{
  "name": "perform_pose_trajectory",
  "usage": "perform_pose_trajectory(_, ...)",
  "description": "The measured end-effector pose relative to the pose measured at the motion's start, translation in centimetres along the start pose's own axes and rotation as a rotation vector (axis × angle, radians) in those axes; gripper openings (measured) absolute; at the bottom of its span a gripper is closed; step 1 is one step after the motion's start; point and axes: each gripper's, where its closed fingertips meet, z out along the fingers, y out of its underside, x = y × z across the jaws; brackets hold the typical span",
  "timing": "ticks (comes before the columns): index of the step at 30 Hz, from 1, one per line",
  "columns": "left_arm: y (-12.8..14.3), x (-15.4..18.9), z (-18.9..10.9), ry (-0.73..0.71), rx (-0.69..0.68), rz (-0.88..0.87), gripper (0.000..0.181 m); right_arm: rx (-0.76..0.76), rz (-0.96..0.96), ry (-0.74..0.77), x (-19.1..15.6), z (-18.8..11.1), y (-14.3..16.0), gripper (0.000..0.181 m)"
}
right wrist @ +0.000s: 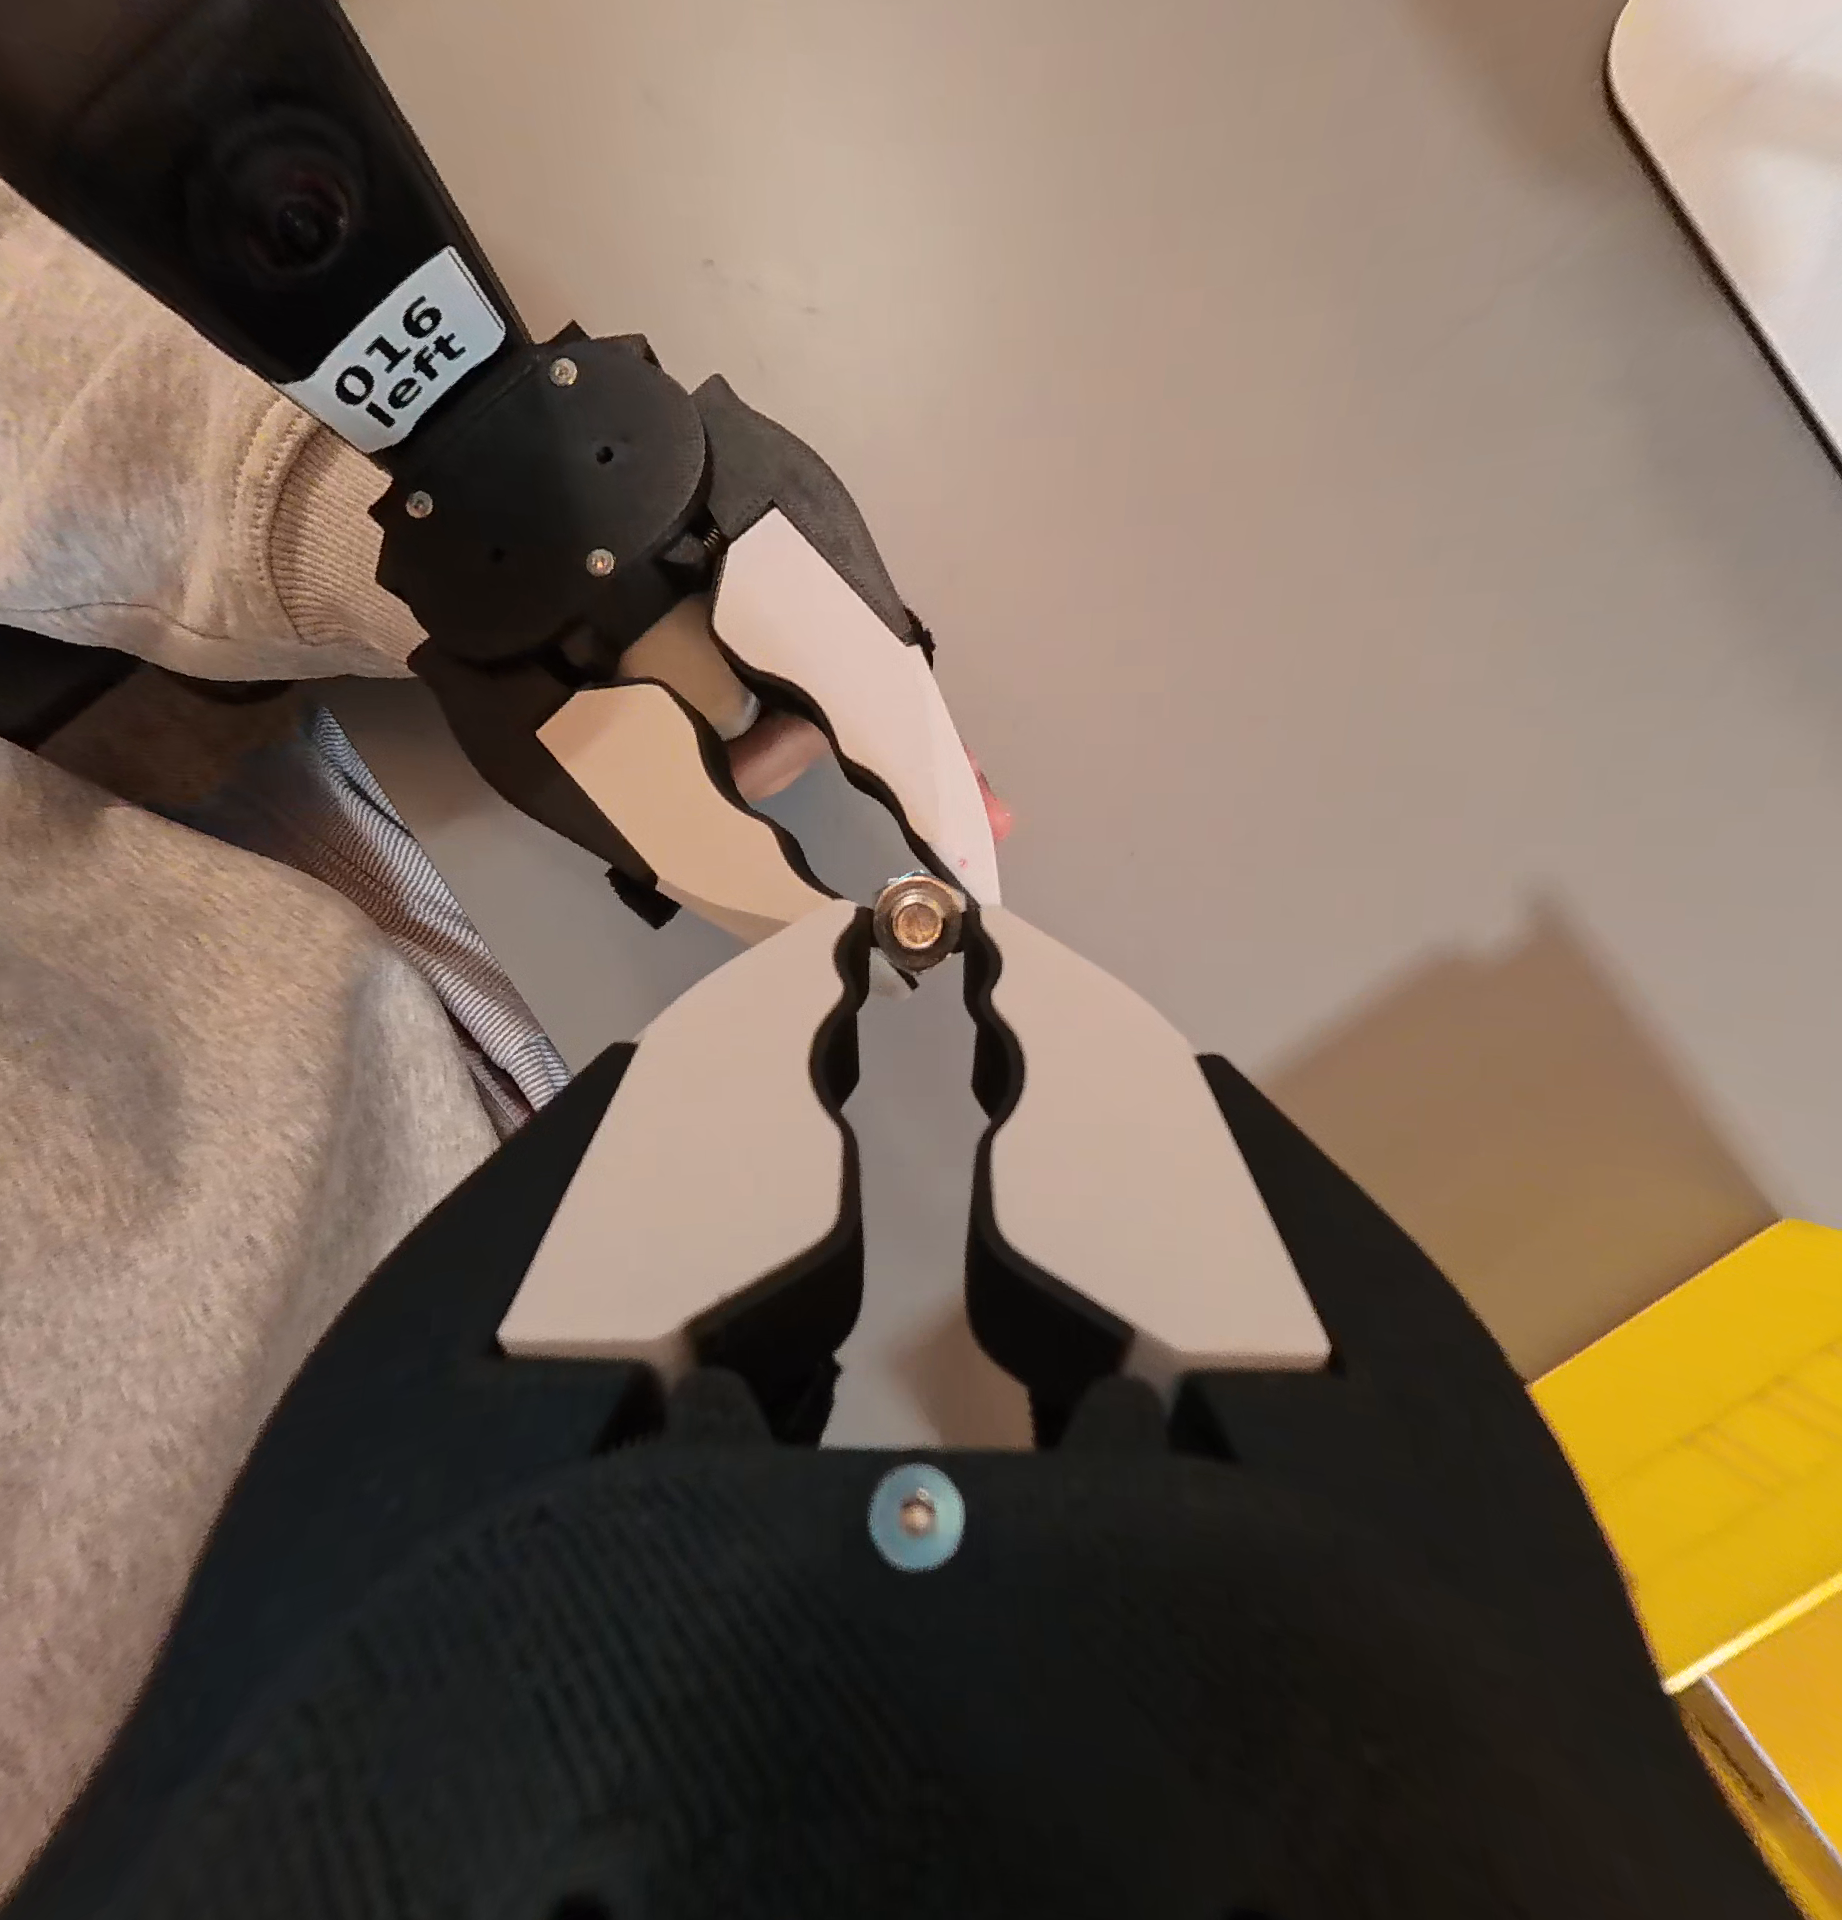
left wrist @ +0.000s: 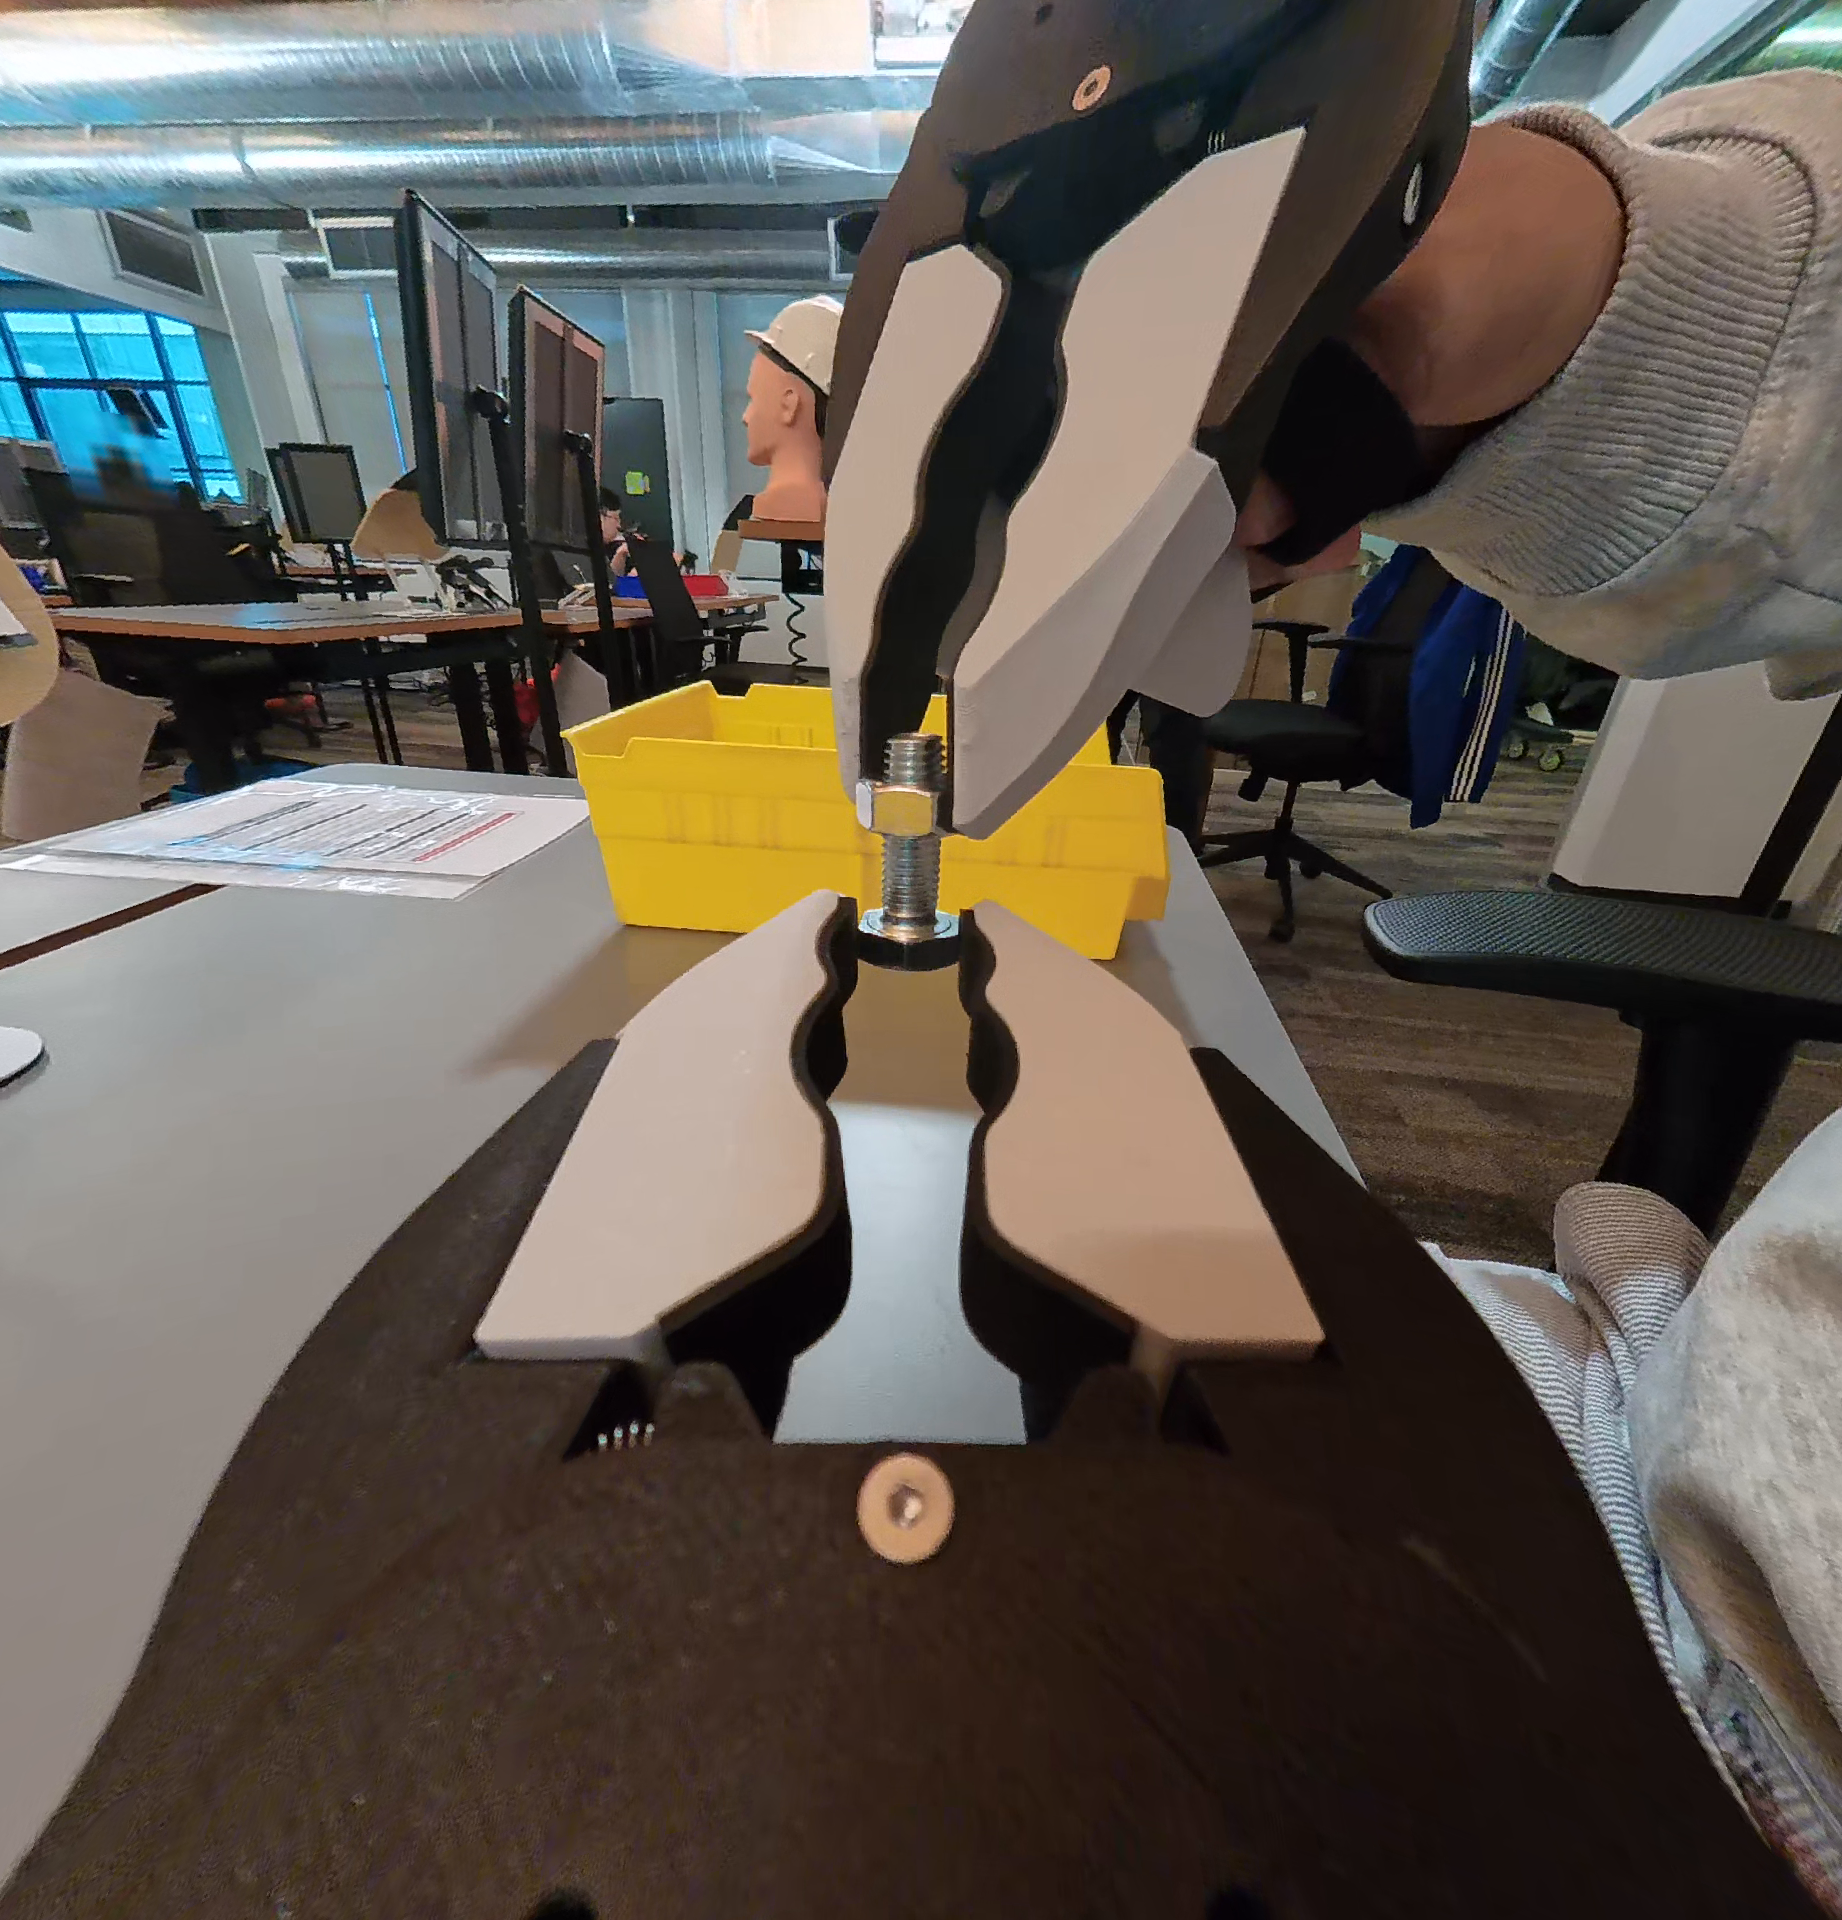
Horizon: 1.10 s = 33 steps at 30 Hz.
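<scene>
The left claw (left wrist: pixel 909 935) was clenched on the head of a silver bolt (left wrist: pixel 909 868), holding it upright just above the grey table (left wrist: pixel 273 1091). The right claw (left wrist: pixel 901 774) came down from above and gripped the hex nut (left wrist: pixel 896 805) threaded partway down the bolt's shaft. A yellow bin (left wrist: pixel 751 831) stood on the table just behind them.

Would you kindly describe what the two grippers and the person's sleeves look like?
Both grippers, left and right, have black textured bodies with a silver screw, and pale grey fingers with black wavy inner edges. The left one carries a white sticker on its handle. The sleeves are light grey knit with ribbed cuffs.
</scene>
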Motion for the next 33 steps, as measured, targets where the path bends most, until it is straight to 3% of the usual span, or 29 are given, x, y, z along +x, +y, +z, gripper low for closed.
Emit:
perform_pose_trajectory(9,0.1,-0.7,0.0,-0.039,-0.012,0.004,0.018,0.017,0.007,-0.007,0.0,-0.8,-0.2,0.028)
perform_pose_trajectory(33,0.1,-1.2,-0.1,-0.064,-0.011,-0.026,0.018,-0.041,-0.122,-0.025,-2.0,0.3,-1.1,0.022)
